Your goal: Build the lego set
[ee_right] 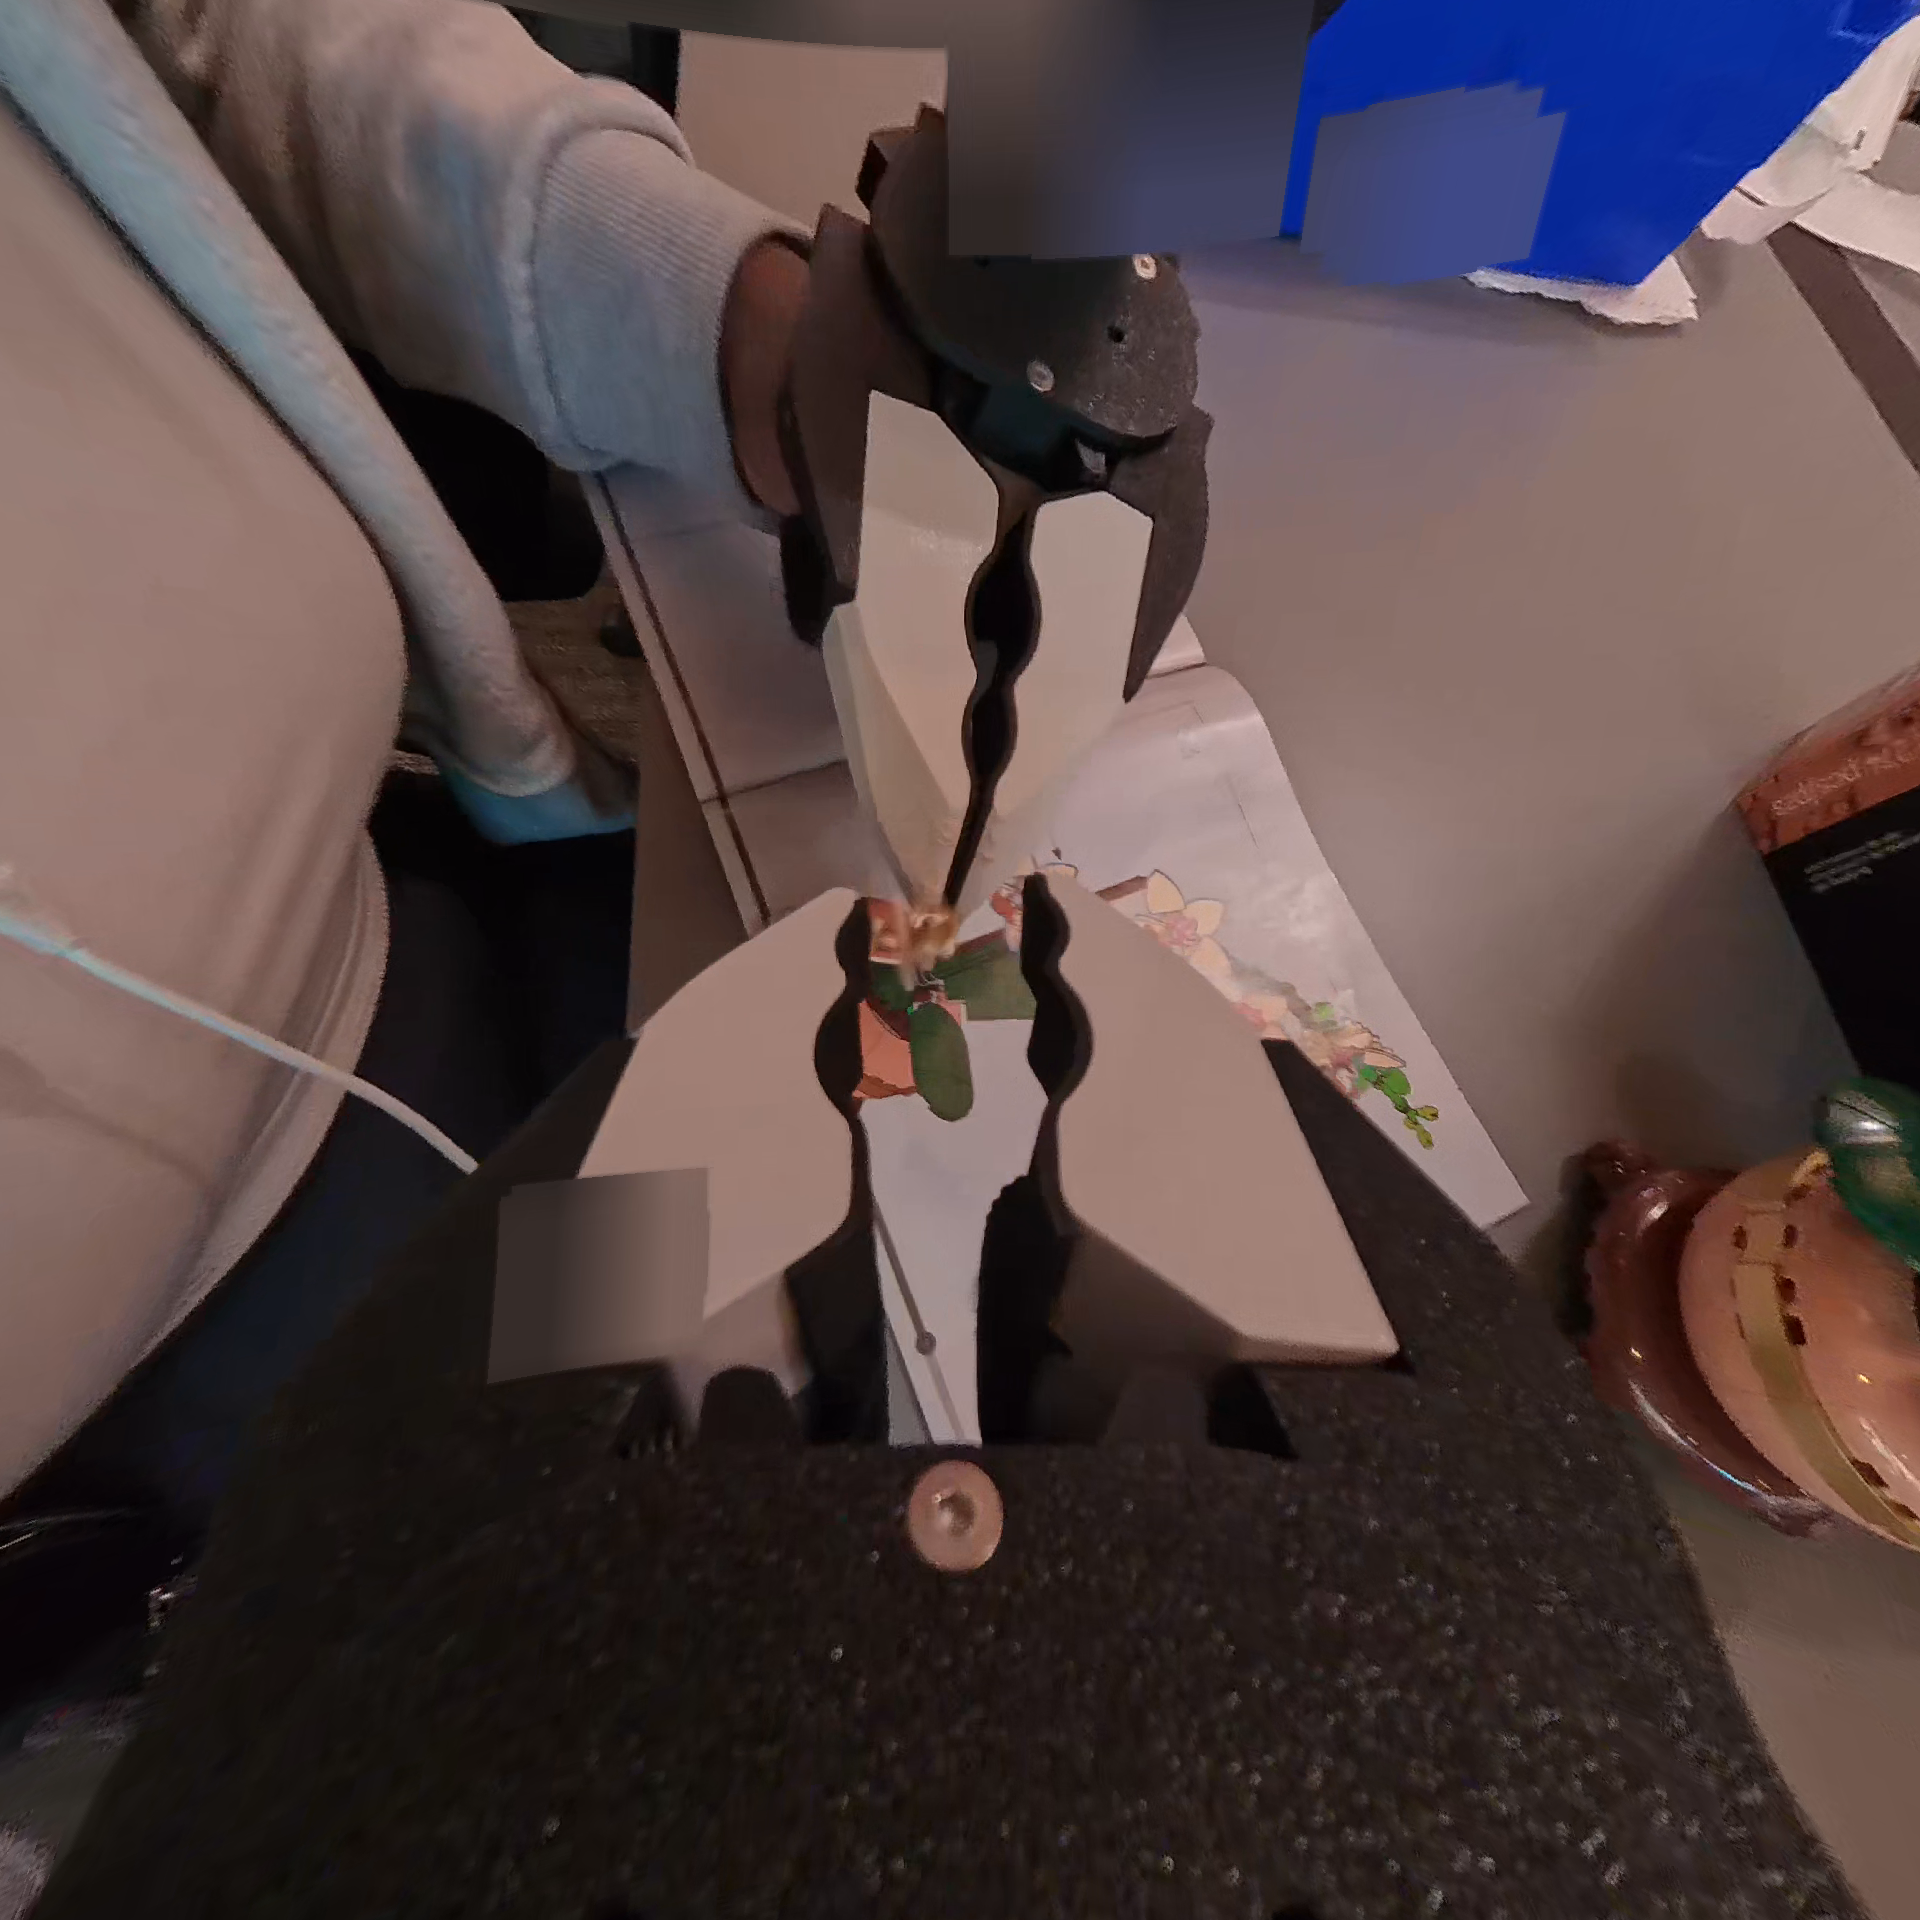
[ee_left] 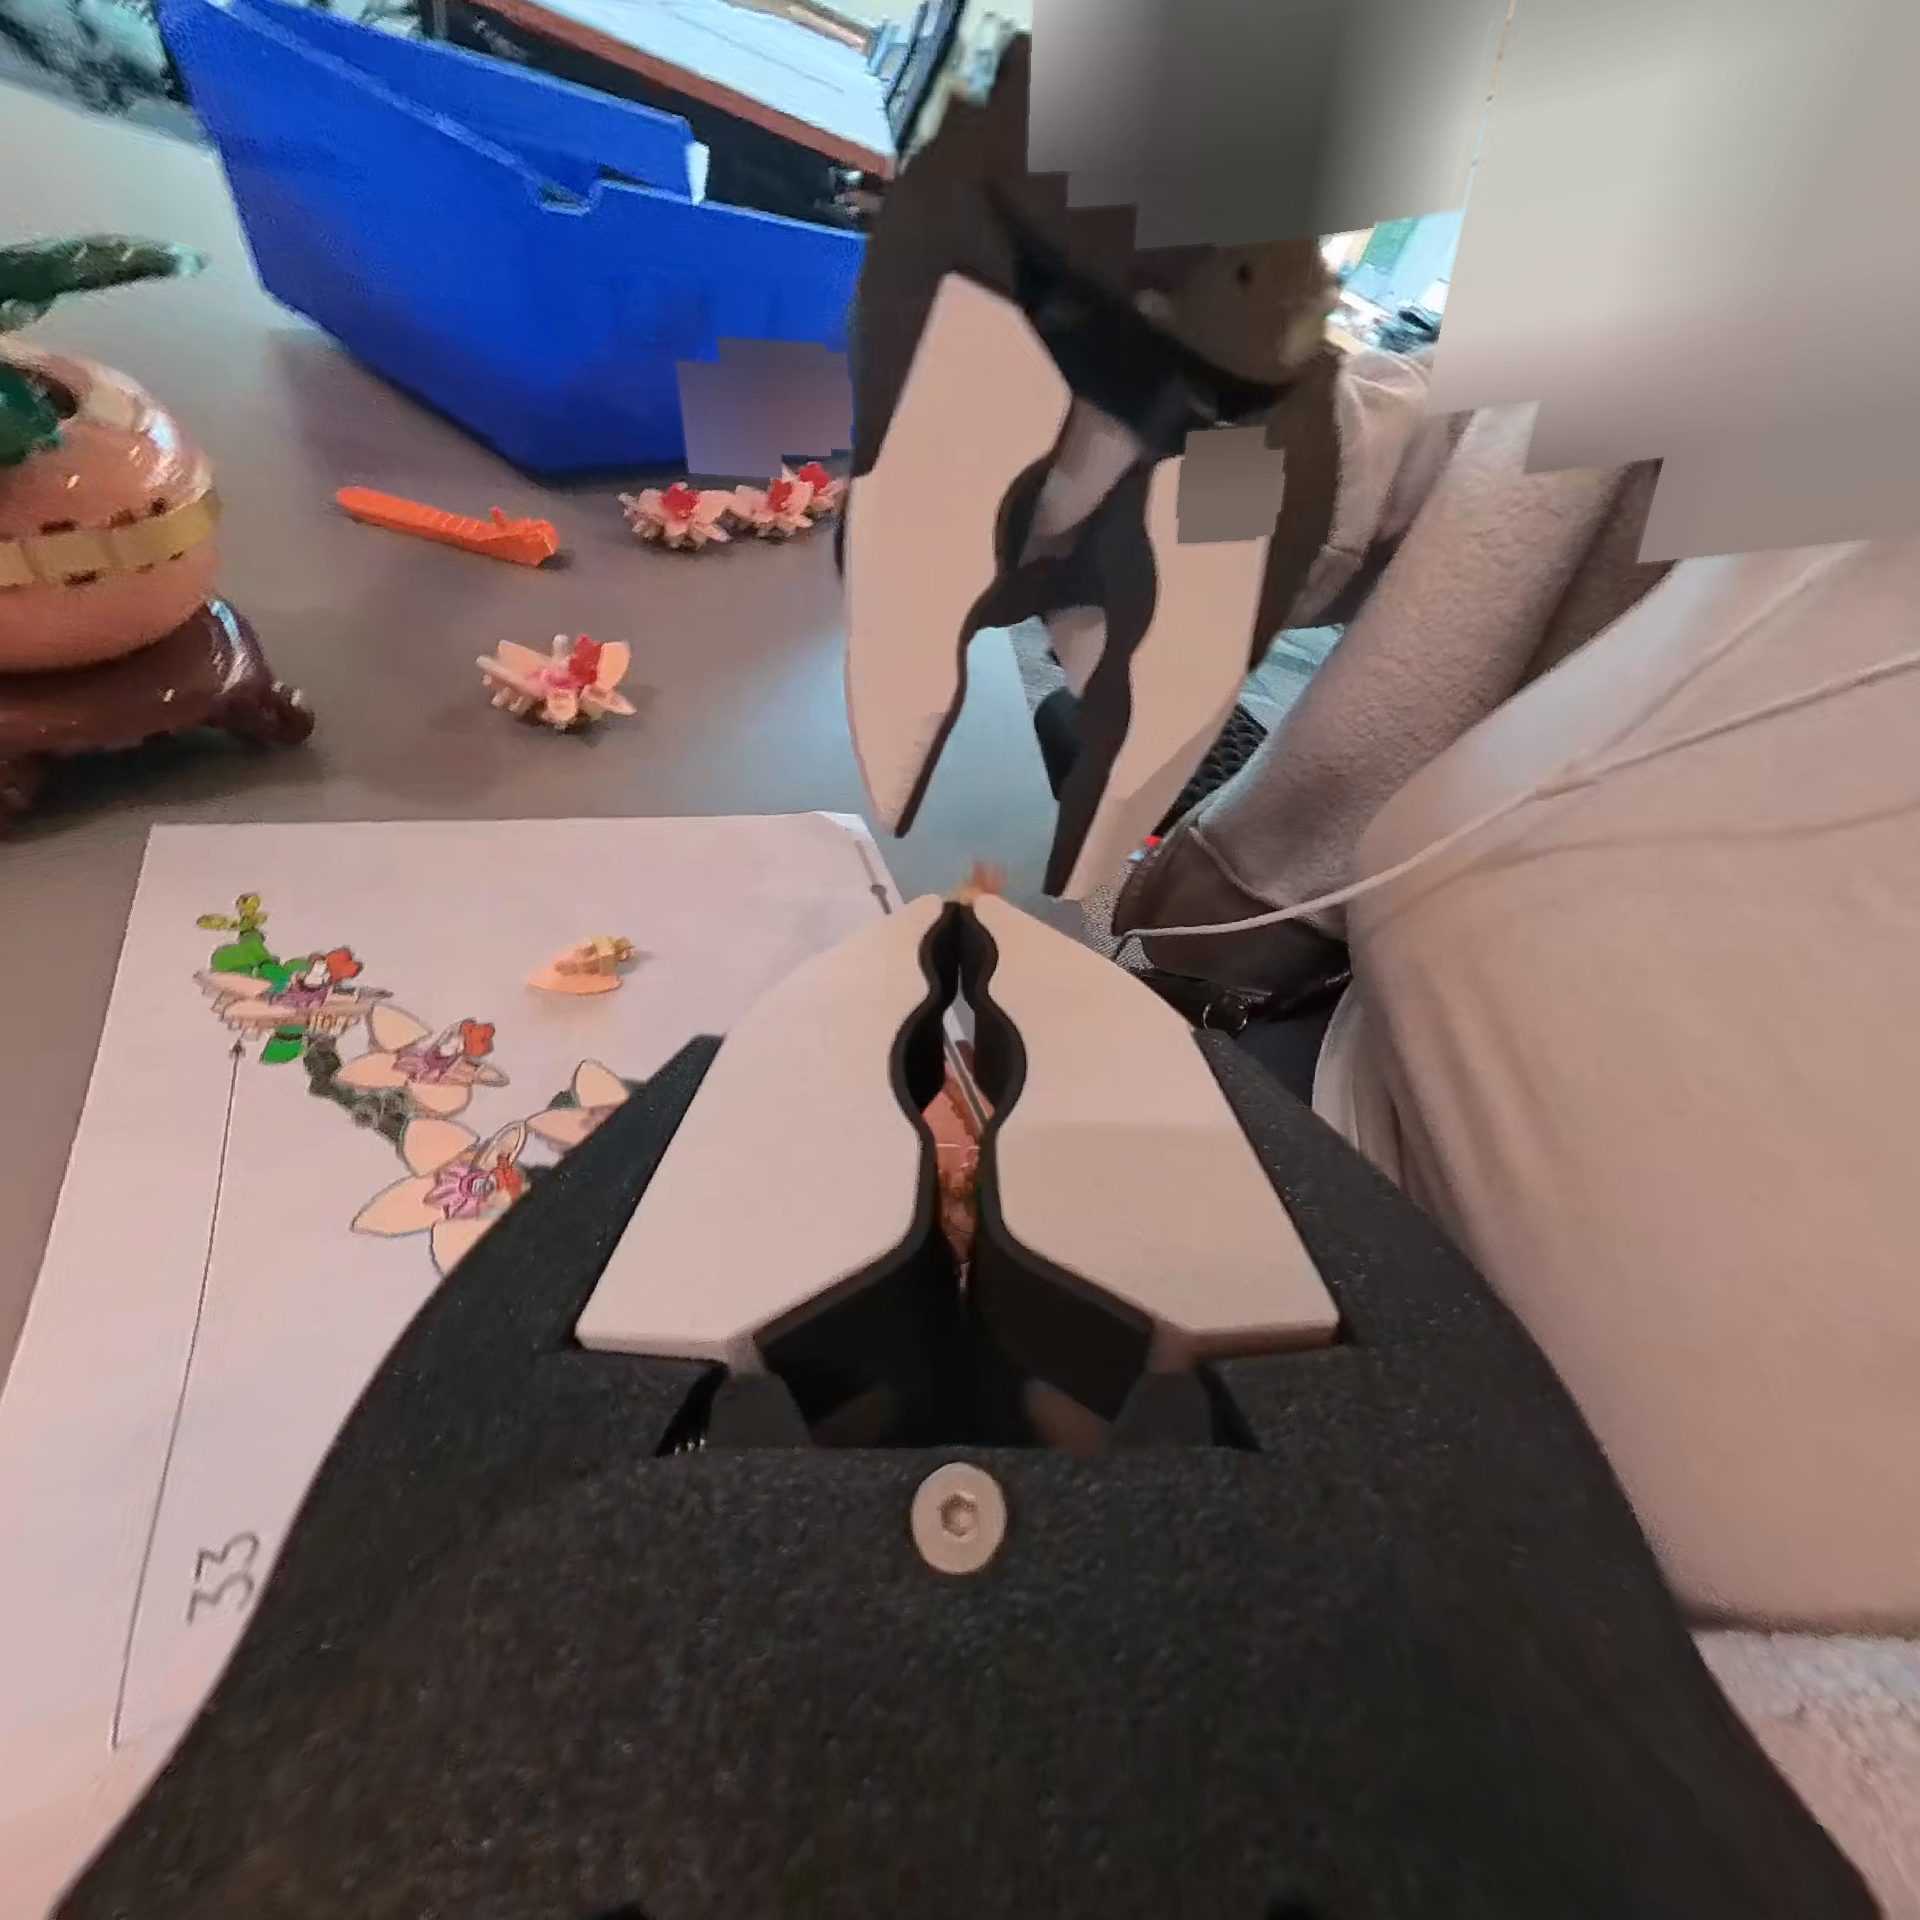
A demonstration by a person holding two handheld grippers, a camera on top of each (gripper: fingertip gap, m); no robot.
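Far left on grey table (ee_left: 644, 748): pink pot model (ee_left: 94, 520); then orange tool (ee_left: 447, 525), loose flowers (ee_left: 556, 681), blue bin (ee_left: 499, 260). Instruction page (ee_left: 468, 914) below. Left gripper (ee_left: 961, 909) pinching small lego piece (ee_right: 928, 925); right gripper (ee_right: 940, 899) spread, tips beside it.

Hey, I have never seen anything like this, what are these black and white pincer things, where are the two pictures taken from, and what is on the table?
There is no robot: a person holds a two-finger gripper in each hand, and each carries a camera looking along its fingers.

In the left wrist view, the left gripper fills the foreground, shut on a small lego piece at its tips. The right gripper hangs opposite.

In the right wrist view, the right gripper is open, and the left gripper faces it, nipping that piece.

On the grey table lie an instruction booklet, an orange lego tool, small lego flowers, a pink lego pot and a blue bin.
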